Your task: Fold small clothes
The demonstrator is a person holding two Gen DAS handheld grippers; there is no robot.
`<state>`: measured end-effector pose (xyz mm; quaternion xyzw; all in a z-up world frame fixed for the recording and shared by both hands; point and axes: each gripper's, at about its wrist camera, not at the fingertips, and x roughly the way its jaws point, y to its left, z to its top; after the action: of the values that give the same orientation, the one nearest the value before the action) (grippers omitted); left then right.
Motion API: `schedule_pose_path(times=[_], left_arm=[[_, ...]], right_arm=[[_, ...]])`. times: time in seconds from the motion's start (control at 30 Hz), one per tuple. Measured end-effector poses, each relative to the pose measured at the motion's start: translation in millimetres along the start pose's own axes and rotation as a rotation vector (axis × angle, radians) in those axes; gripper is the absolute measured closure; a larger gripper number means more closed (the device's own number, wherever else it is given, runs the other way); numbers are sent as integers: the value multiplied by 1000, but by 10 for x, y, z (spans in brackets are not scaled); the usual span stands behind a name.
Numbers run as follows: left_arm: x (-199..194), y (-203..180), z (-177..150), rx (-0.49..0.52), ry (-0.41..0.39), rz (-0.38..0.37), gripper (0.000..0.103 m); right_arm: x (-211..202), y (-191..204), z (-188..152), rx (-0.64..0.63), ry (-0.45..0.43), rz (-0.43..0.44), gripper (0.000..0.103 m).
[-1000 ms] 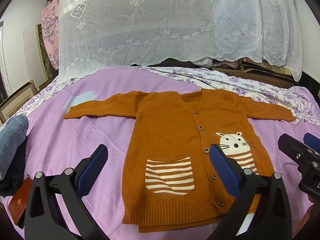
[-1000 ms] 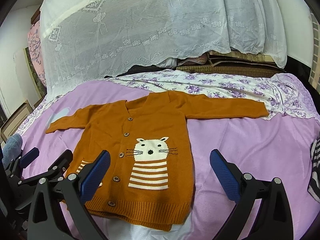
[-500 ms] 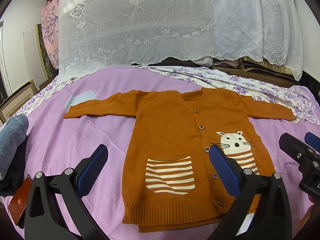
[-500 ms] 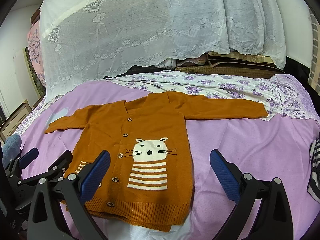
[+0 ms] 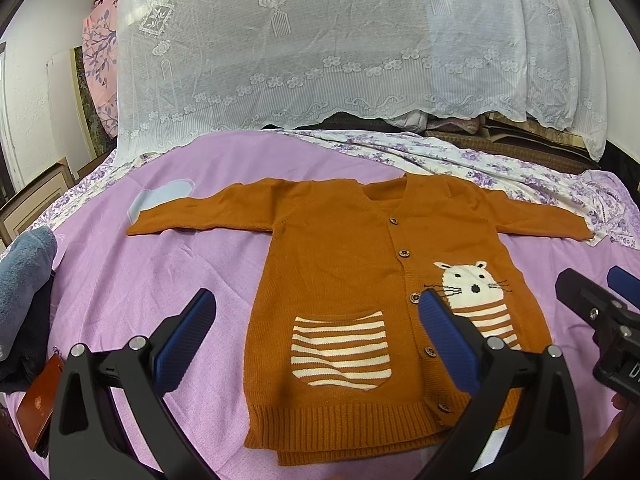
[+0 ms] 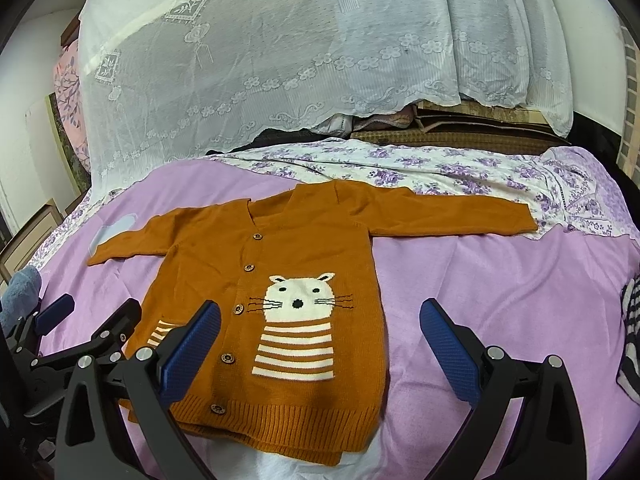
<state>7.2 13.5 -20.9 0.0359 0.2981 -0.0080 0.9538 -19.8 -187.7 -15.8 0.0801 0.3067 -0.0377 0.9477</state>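
A small orange knit cardigan (image 5: pixel 344 264) lies flat and face up on the purple bedspread (image 5: pixel 152 280), both sleeves spread out, with a white cat figure, a striped pocket and wooden buttons. It also shows in the right wrist view (image 6: pixel 280 280). My left gripper (image 5: pixel 316 320) is open and empty, above the cardigan's lower left part near the hem. My right gripper (image 6: pixel 320 328) is open and empty, above the cardigan's lower right edge. The right gripper's fingers (image 5: pixel 592 304) show at the far right of the left view.
A blue towel (image 5: pixel 24 268) and a brown leather wallet (image 5: pixel 40 404) lie at the left of the bed. A striped garment (image 6: pixel 630 340) lies at the right edge. A floral sheet (image 6: pixel 440 168) and a lace-covered pile (image 6: pixel 320 60) stand behind.
Both grippers have shifted only slightly; the cardigan lies as before and both stay open.
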Motion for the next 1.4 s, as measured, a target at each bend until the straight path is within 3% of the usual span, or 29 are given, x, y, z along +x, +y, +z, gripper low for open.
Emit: schedule_pose_path(times=[0.23, 0.4, 0.5, 0.57, 0.7, 0.77, 0.9, 1.0, 1.2, 1.27, 1.4], left_arm=[[157, 11, -18, -6, 41, -17, 4], [256, -107, -2, 36, 55, -16, 4], [383, -206, 79, 40, 142, -39, 4], [441, -312, 202, 44, 199, -74, 4], [493, -734, 582, 88, 194, -88, 4], [544, -1009, 723, 124, 170, -77, 4], [714, -1423, 835, 176, 128, -43, 4], [1018, -1597, 784, 182, 169, -35, 4], [1659, -1539, 457, 160, 289, -1, 4], [1782, -1428, 407, 95, 362, -53, 4], [1798, -1335, 393, 58, 376, -87, 4]], right_arm=[[137, -585, 111, 199, 21, 65, 3], [111, -1487, 129, 519, -65, 155, 3], [179, -2028, 122, 734, -82, 212, 5], [212, -2255, 177, 802, -94, 211, 11], [322, -2460, 373, 793, -120, 175, 22], [451, -2549, 402, 813, -99, 194, 40], [757, -2800, 286, 927, -44, 227, 45], [937, -2952, 225, 952, -19, 193, 45], [1153, -3151, 267, 948, -26, 95, 46], [1242, -3188, 264, 947, -17, 71, 48], [1405, -3230, 290, 948, -7, 42, 58]])
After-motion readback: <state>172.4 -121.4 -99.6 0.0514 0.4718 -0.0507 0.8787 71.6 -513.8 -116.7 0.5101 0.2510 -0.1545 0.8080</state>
